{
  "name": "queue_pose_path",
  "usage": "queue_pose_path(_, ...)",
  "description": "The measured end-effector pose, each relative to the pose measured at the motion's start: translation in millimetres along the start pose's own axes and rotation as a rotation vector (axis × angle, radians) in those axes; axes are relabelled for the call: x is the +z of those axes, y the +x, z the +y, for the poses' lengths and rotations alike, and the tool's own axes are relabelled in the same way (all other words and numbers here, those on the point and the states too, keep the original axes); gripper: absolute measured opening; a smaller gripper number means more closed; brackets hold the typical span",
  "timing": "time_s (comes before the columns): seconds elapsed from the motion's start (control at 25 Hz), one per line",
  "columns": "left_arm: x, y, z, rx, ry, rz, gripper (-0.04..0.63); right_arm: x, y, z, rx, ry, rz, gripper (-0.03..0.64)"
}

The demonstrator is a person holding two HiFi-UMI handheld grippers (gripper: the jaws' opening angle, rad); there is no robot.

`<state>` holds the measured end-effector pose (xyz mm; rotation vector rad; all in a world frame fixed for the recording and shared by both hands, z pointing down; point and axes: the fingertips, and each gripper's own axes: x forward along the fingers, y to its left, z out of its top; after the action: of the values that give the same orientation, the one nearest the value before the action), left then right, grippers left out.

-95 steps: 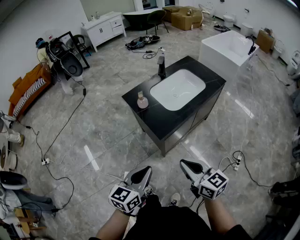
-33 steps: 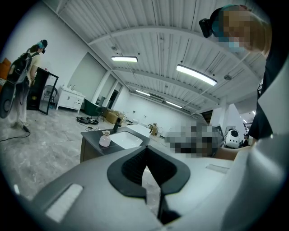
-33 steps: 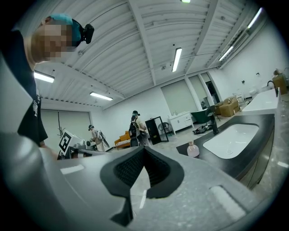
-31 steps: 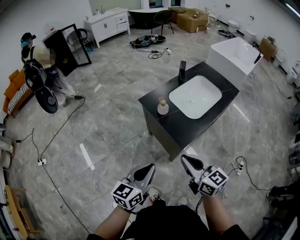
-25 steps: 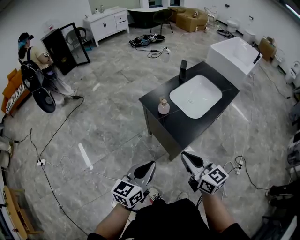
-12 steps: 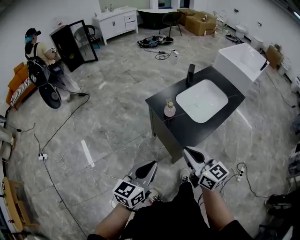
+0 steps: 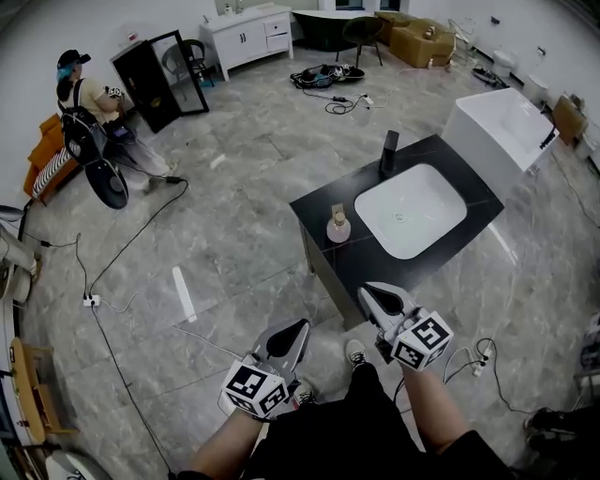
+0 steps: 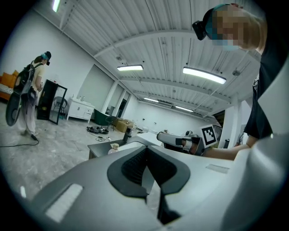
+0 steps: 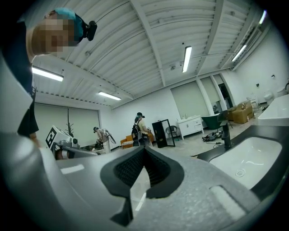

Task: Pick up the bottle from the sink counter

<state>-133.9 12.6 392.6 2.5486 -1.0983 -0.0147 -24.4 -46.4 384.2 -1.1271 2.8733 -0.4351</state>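
This is a large hall that looks like a showroom for bathroom fittings, not a real bathroom. A free-standing black sink counter (image 7: pixel 361 261) with a white rounded basin (image 7: pixel 411 211) stands alone on a grey marble-pattern tile floor (image 7: pixel 225 234). Near it there is a white rectangular bathtub (image 7: pixel 497 127). By the far wall are a low white cabinet (image 7: pixel 248 33), a black bathtub (image 7: pixel 323 21) and what look like white toilets (image 7: pixel 504 59). A heap of black cables (image 7: pixel 323 73) lies on the floor. The white ribbed ceiling (image 9: pixel 149 40) carries long strip lights (image 8: pixel 204 75).
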Motion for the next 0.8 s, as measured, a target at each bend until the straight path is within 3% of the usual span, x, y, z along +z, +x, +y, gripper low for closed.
queue_pose_path(0.2, 1.6, 37.0, 1.9, 0.04, 0.039, 0.005, 0.003, -3.3, 17.2, -39.4, 0.029, -0.014, 0.013, 0.002)
queue_pose_path(0.8, -13.2, 118.7, 29.0, 0.126, -0.012, 0.02, 0.003, -31.4, 67.9, -124.4, 0.107, -0.057, 0.087, 0.003)
